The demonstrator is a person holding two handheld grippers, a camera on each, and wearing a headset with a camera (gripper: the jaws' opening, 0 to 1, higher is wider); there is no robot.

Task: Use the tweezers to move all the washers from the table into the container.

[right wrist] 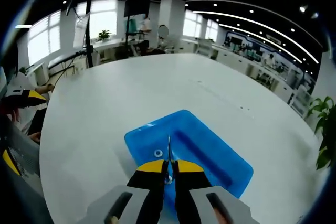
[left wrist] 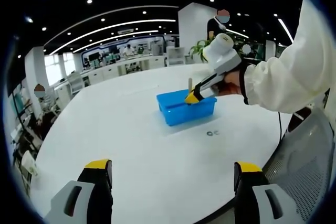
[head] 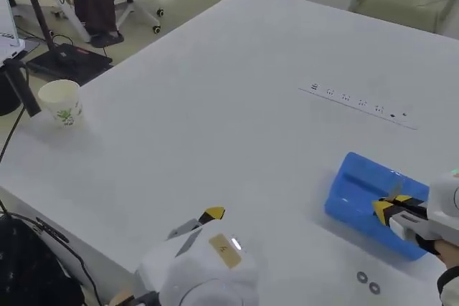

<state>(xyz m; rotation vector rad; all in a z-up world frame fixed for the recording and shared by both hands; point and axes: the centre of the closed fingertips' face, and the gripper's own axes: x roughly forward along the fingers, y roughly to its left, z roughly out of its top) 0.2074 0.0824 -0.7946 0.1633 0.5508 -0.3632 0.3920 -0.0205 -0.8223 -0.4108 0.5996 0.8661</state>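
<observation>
— Item status?
— Two washers point(head: 361, 276), small silver rings, lie on the table point(head: 215, 105) near the blue container point(right wrist: 220, 166); a third washer point(right wrist: 158, 153) sits inside (lying flat).
— Grippers?
— The right gripper point(right wrist: 169, 167) pinches the tweezers point(right wrist: 168, 150) above the container; the left gripper point(left wrist: 172, 167) is spread wide.

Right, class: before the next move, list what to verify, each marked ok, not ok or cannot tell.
1. Right gripper shut on thin metal tweezers: ok.
2. Tweezers above open blue plastic container: ok.
3. Small metal washer lying inside container: ok.
4. White table free of washers: not ok, two loose washers lie beside container.
5. Left gripper open, apart from container: ok.
6. Tweezer tips empty: cannot tell.
</observation>
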